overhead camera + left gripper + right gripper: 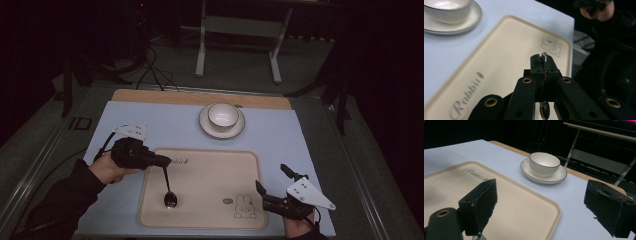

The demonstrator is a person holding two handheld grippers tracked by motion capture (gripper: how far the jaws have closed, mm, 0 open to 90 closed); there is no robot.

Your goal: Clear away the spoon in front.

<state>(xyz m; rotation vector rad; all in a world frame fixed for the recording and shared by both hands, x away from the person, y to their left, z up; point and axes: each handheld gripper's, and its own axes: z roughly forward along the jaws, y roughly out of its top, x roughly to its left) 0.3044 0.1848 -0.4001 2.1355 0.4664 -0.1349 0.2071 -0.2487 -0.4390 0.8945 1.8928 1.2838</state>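
A metal spoon (169, 197) hangs bowl-down over the cream tray (215, 175), its handle pinched in my left gripper (161, 161), which is shut. I cannot tell whether the spoon's bowl touches the tray. In the left gripper view the thin handle (543, 66) runs between the closed jaws of that gripper (542, 58) above the tray (506, 45). My right gripper (272, 177) stands open at the tray's near right corner with nothing between its jaws; in its own view this gripper (541, 187) spans the tray's edge (524, 205).
A white bowl (222, 115) sits on a saucer (204, 125) behind the tray on the pale blue mat (150, 125). The tray bears a rabbit drawing (245, 206). A metal stand (240, 30) is on the floor beyond the table.
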